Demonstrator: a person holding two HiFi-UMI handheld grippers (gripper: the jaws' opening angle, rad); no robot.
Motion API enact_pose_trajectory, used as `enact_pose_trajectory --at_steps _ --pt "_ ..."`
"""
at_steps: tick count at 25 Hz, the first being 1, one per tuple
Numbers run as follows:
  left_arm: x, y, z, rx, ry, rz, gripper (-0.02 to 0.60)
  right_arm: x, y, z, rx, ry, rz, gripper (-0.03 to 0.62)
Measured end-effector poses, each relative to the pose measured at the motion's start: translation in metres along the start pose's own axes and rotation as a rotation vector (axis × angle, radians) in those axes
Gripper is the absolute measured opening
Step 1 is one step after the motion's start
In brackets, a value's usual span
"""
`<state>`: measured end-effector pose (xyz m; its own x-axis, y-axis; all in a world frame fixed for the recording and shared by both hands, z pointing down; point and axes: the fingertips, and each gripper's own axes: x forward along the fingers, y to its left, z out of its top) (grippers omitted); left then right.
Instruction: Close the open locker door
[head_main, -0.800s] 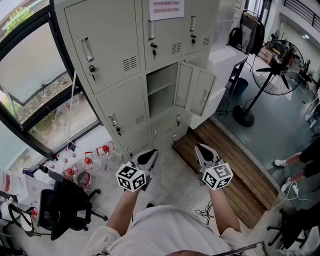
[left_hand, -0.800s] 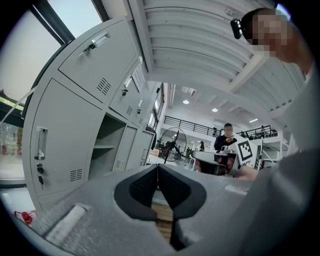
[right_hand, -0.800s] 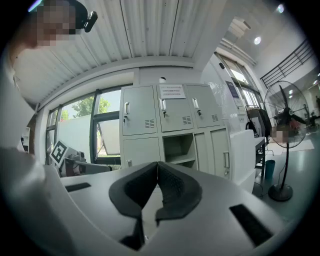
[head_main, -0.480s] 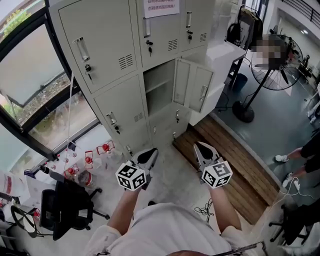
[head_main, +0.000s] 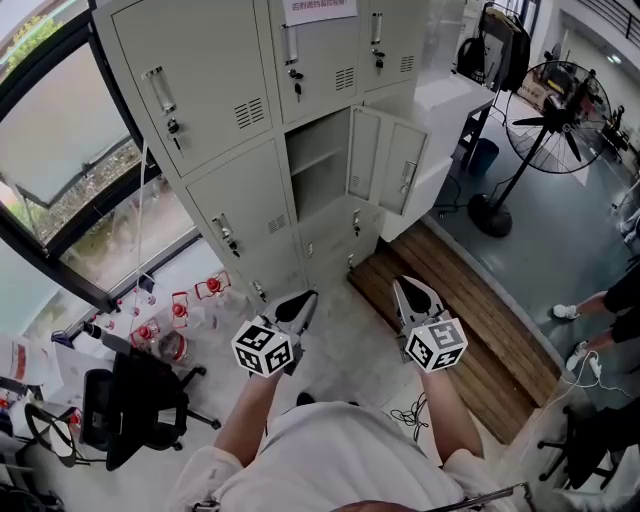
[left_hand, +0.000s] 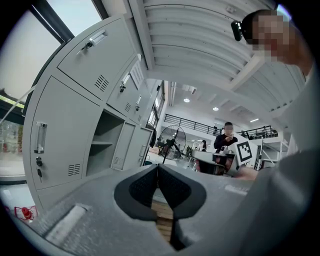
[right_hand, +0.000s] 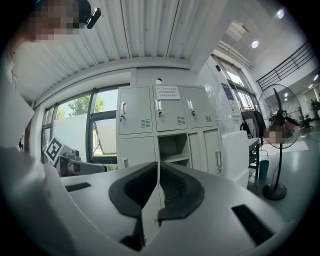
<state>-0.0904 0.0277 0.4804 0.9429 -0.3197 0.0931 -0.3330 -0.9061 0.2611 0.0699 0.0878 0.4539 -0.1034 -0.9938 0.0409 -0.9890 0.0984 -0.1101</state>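
Observation:
A grey bank of lockers (head_main: 200, 70) stands ahead of me. One middle compartment (head_main: 318, 165) is open, with a shelf inside, and its door (head_main: 390, 165) swings out to the right. The same open compartment (right_hand: 172, 149) and door (right_hand: 212, 150) show in the right gripper view, and the open compartment (left_hand: 106, 142) shows in the left gripper view. My left gripper (head_main: 303, 302) is shut and empty, held level well short of the lockers. My right gripper (head_main: 405, 287) is shut and empty too, below the open door and apart from it.
A wooden platform (head_main: 450, 320) lies on the floor to the right of the lockers. A standing fan (head_main: 540, 120) is at the right. Red-capped bottles (head_main: 175, 315) and a black office chair (head_main: 135, 410) sit at the left by the window. A person's feet (head_main: 570, 312) show at the far right.
The view has shifted a little toward the lockers: they and the open door sit slightly higher in the picture. Both grippers hold the same pose, still shut.

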Motion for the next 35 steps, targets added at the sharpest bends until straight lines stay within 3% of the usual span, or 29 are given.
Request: enact_pose_trajectory --at_steps 6,14,35 --pt "-0.004 -0.007 -0.007 -0.005 0.005 0.014 0.015 -0.009 0.0 -0.002 -0.002 0.001 0.011 0.012" --pt "-0.003 -0.022 -0.017 -0.004 0.005 0.037 0.015 -0.021 -0.01 -0.005 0.001 0.014 0.003 0.077" --pt "0.007 -0.048 -0.039 -0.041 -0.013 0.099 0.015 -0.041 -0.037 -0.022 0.037 0.026 0.07 0.08"
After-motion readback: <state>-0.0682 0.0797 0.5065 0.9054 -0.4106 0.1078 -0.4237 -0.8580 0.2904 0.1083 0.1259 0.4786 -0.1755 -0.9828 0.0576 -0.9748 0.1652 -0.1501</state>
